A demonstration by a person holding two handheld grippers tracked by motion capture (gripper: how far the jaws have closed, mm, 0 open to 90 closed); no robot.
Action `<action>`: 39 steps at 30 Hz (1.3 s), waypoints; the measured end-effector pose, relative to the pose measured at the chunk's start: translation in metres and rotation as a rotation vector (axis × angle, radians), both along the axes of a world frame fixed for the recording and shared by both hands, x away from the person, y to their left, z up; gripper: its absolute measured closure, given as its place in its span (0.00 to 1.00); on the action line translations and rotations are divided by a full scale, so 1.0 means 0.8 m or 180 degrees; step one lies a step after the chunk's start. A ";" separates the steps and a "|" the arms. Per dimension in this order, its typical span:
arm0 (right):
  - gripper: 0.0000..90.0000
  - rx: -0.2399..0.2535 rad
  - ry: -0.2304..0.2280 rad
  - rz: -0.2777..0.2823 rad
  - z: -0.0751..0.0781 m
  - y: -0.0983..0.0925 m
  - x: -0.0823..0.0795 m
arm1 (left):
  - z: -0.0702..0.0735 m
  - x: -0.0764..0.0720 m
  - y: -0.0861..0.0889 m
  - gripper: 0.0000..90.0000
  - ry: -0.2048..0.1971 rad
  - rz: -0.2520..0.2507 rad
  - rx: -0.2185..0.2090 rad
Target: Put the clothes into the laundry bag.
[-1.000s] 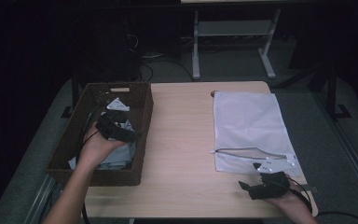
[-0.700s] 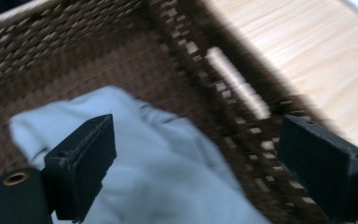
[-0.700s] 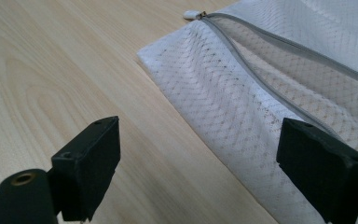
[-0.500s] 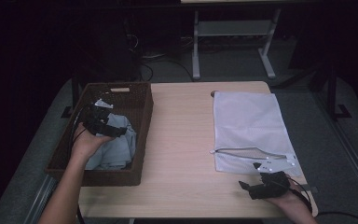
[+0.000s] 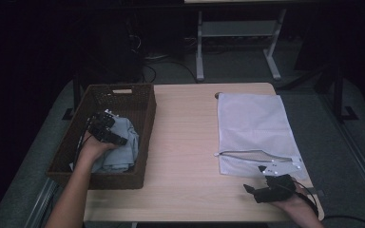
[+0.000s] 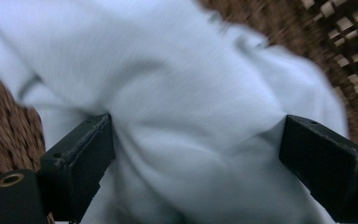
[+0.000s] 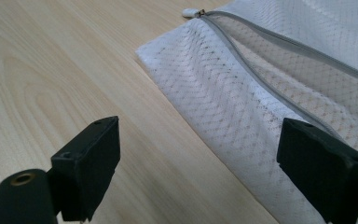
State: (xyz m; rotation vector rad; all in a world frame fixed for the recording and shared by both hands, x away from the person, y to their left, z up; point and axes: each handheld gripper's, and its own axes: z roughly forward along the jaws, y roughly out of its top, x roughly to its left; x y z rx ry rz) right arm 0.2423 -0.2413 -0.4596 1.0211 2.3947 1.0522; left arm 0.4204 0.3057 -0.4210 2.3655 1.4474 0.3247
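A light blue-grey cloth (image 5: 123, 145) lies bunched in a brown wicker basket (image 5: 121, 88) on the left of the table. My left gripper (image 5: 108, 130) is down in the basket on the cloth. In the left gripper view the left gripper (image 6: 196, 154) is open, both jaws pressed into the cloth (image 6: 191, 88). A white mesh bag (image 5: 254, 123) lies flat on the right, its zipper (image 5: 256, 153) open at the near end. My right gripper (image 5: 262, 188) is open near the table's front edge, just short of the bag. The right gripper view shows the right gripper (image 7: 200, 163) facing the mesh bag (image 7: 242, 112) and its zipper pull (image 7: 189, 12).
The wooden table (image 5: 185, 142) has bare room between basket and bag. Wicker wall (image 6: 349, 42) rises close behind the cloth. A white metal stand (image 5: 237, 33) and cables (image 5: 147, 61) are on the dark floor beyond the table's far edge.
My left hand has shifted a little inside the basket and more of the cloth now shows beside the gripper. The right gripper has stayed where it was.
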 end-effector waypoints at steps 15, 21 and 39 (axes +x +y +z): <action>0.14 -0.0010 0.0009 0.0018 0.000 0.000 0.000 | -0.021 0.003 0.010 0.10 0.0125 0.0156 -0.0177; 0.14 -0.0021 0.0017 0.0019 -0.001 0.000 0.001 | -0.024 0.003 0.011 0.12 0.0146 0.0191 -0.0264; 0.15 -0.0031 0.0035 0.0015 -0.001 0.002 0.001 | -0.008 -0.002 0.006 0.75 0.0268 0.0069 -0.0260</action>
